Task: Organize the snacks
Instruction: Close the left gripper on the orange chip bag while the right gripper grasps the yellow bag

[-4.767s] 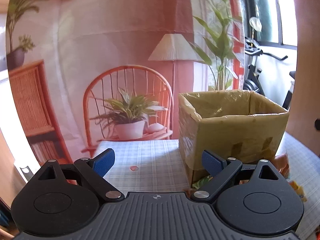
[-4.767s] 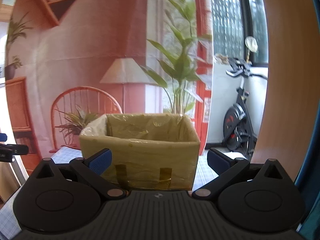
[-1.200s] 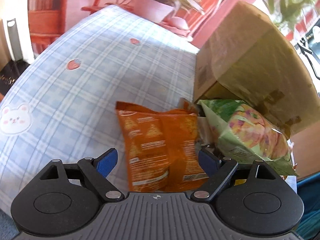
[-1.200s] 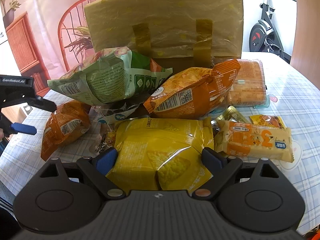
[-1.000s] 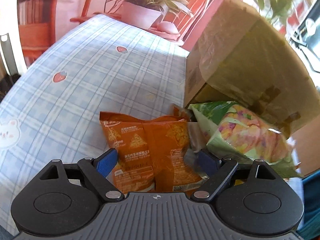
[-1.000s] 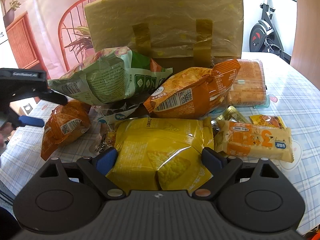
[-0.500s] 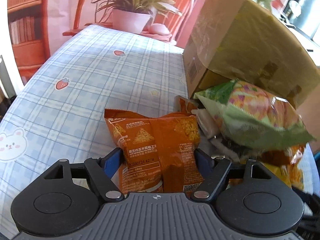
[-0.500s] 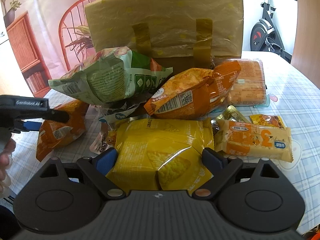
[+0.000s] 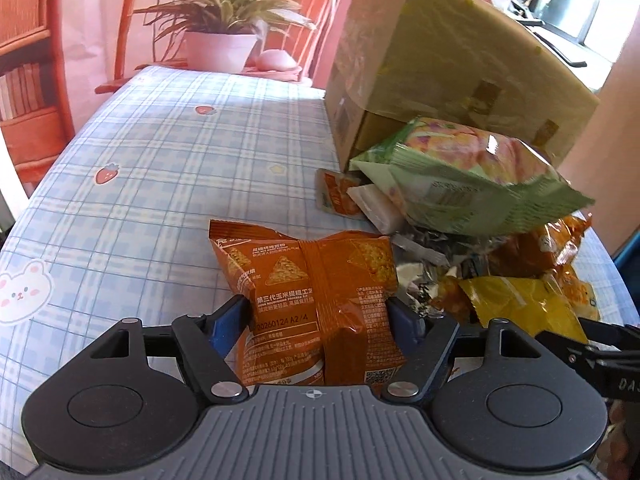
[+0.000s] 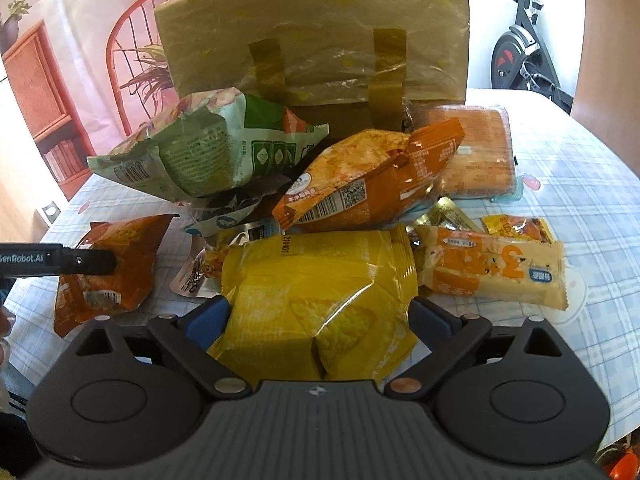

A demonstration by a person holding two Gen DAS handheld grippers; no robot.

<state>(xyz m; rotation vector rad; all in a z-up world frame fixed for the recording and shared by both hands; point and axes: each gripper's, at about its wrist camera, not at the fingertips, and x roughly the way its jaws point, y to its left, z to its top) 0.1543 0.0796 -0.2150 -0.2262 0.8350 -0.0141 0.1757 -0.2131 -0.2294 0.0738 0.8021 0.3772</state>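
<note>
Left wrist view: the left claw (image 9: 320,320) has moved in over the orange chip bag (image 9: 316,300) lying on the checked table (image 9: 160,168), at the near edge of the snack pile. Its jaws have just been closing, and the blue pads (image 9: 226,322) now sit against both sides of the bag, which creases between them. That looks like a grip taking hold, so this bag is probably the first to be lifted toward the cardboard box (image 9: 436,64) standing behind the pile. A green bag (image 9: 464,176) leans against that box.

Right wrist view: the right claw (image 10: 318,316) has stayed put, its jaws spread wide around the yellow chip bag (image 10: 320,300); the pads appear to flank it without squeezing, so nothing is held yet.
</note>
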